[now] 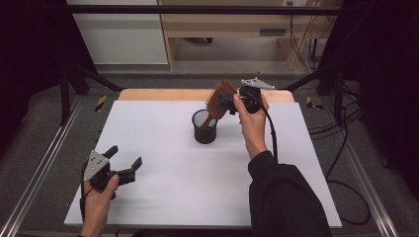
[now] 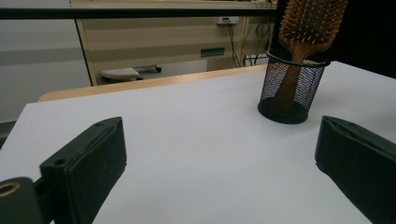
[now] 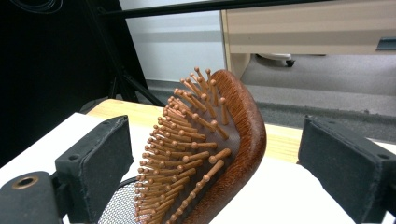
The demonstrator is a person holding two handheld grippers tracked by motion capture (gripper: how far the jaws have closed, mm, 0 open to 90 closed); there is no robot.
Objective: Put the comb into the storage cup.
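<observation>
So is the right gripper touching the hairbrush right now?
Apart. In the right gripper view, the right gripper stands wide open around the hairbrush, with clear gaps between the brush head and both jaws.

High view looks down overhead; both gripper views sit low, sharing the hairbrush in its cup.

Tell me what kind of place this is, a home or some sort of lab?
Most likely a lab or recording workspace, not a home: a white table sits inside a metal rail frame, loose cables trail over grey carpet, and plain office cabinets stand behind.
</observation>
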